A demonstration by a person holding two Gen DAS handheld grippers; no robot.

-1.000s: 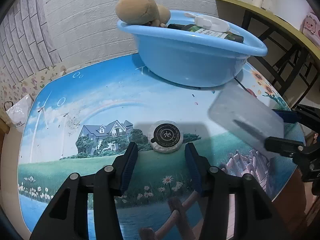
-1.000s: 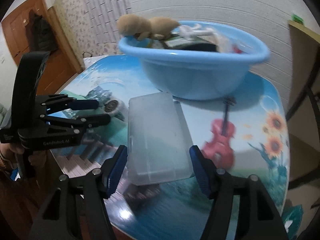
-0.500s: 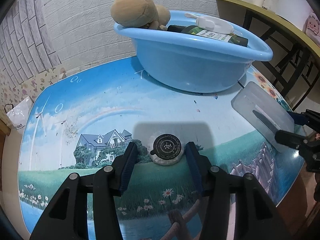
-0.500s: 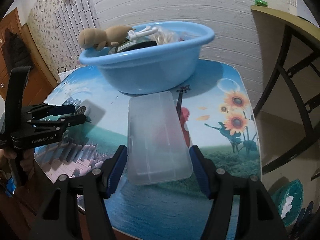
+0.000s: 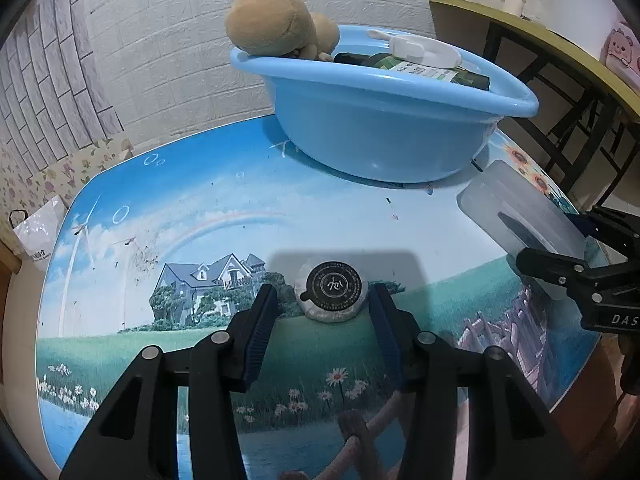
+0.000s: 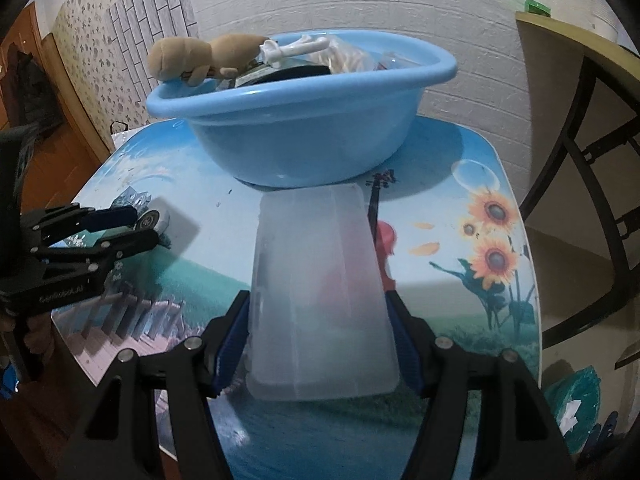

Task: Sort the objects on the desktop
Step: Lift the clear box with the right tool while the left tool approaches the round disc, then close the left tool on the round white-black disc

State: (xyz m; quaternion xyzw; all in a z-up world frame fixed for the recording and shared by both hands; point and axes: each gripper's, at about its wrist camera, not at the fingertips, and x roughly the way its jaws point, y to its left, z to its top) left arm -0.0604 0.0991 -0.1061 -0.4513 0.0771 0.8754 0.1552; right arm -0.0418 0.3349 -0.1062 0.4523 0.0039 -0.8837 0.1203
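A blue basin (image 5: pixel 384 120) stands at the back of the picture-printed table (image 5: pixel 200 208), holding a tan plush toy (image 5: pixel 272 24), a white plastic piece and a dark bottle. It also shows in the right wrist view (image 6: pixel 304 132). A small round tin with a black lid (image 5: pixel 333 296) lies on the table between the fingertips of my left gripper (image 5: pixel 326 312), which is open around it. My right gripper (image 6: pixel 320 316) is shut on a clear plastic box (image 6: pixel 320 300) and holds it above the table's right part, in front of the basin.
A dark-framed side table (image 5: pixel 560 92) with a yellow top stands to the right. A white bag (image 5: pixel 36 232) sits on the floor at the left. A brick-pattern wall runs close behind the basin. The left gripper shows in the right wrist view (image 6: pixel 120 228).
My left gripper has moved forward until the round tin lies between its fingertips. My right gripper has carried the clear box to the right and turned toward the basin.
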